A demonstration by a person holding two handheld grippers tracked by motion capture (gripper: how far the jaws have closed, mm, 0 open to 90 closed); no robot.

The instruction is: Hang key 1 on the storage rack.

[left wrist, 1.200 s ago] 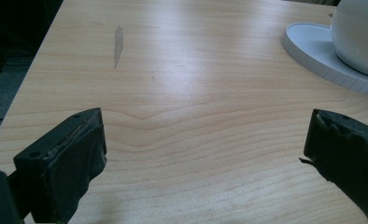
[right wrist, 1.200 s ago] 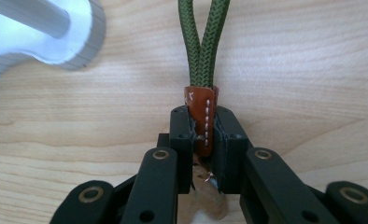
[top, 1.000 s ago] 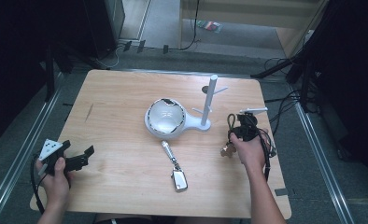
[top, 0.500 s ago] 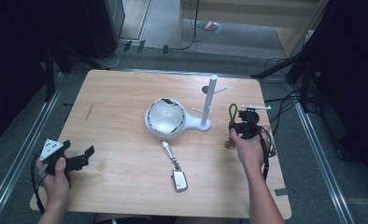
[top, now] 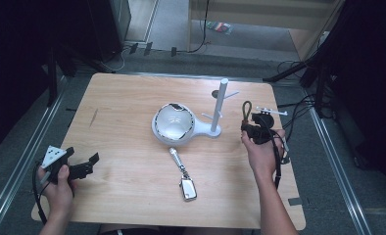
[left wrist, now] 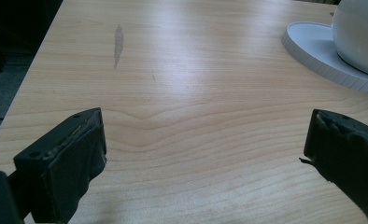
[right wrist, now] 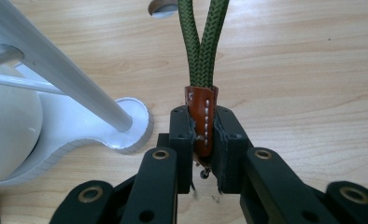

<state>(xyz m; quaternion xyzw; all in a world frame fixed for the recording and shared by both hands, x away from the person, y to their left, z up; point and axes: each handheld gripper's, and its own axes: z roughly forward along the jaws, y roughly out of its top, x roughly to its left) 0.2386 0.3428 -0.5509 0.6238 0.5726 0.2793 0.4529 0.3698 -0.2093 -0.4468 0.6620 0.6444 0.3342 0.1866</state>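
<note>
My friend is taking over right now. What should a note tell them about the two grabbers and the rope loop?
Right gripper: fingers shut on the brown leather tab of the green rope loop, held up above the table beside the white peg stand.
Left gripper: open, holding nothing, low over the table's near left part.
Key fob lies on the table, untouched.
Done: loop picked up.
Left: probably hang it on a peg.
</note>
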